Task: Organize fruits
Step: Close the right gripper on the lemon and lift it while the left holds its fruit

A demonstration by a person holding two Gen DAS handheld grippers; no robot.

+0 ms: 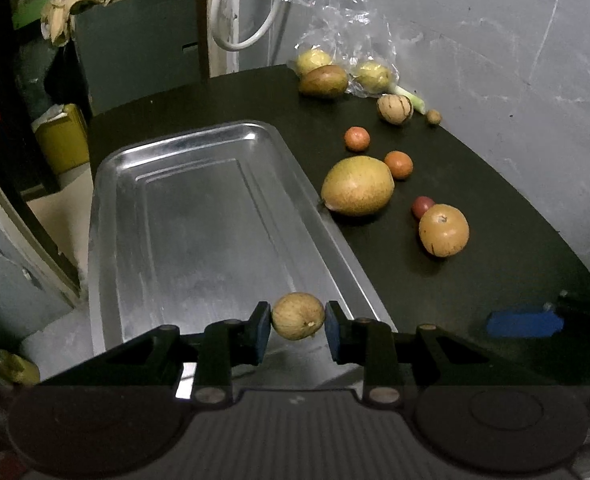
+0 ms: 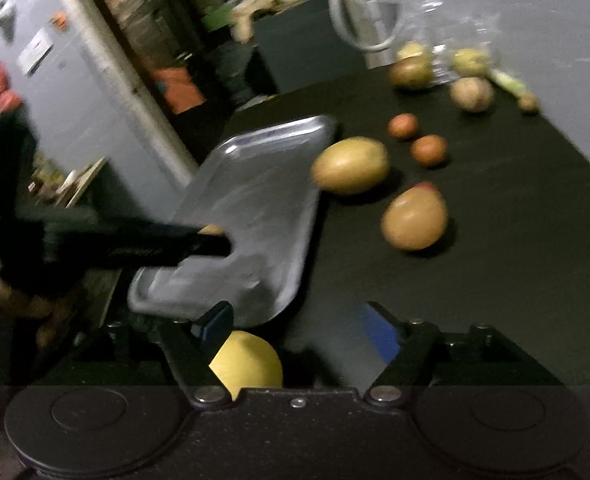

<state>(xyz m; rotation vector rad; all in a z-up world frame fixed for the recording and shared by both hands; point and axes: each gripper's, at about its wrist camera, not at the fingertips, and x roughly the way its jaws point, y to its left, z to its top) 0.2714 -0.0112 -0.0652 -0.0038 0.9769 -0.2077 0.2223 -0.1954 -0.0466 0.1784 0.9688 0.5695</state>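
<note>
A small tan fruit [image 1: 298, 321] is sitting pinched between the two blue pads of the left gripper [image 1: 298, 326], which is hanging over the near end of a shiny metal tray [image 1: 199, 216]. The tray is lying bare on a black table [image 1: 475, 280]. To its right, fruits are sitting loose on the table: a big yellow-green mango [image 1: 357, 185] touching the tray's edge, two little orange fruits [image 1: 398, 164] behind it, a round yellow-brown fruit [image 1: 443, 230] with a small red one [image 1: 422, 206] tucked just behind, and a striped tan fruit [image 1: 394, 109] farther back. At the far end, more yellow fruits are resting in and beside a clear plastic bag [image 1: 335, 20]. The right gripper [image 2: 299, 338] is hanging near the tray's corner with its jaws spread wide, holding nothing, and a yellow round thing [image 2: 251, 364] is showing below it. A gray wall [image 1: 495, 40] is standing behind the table, with a white hose loop [image 1: 247, 8] and dark, messy shelves off to the left.
</note>
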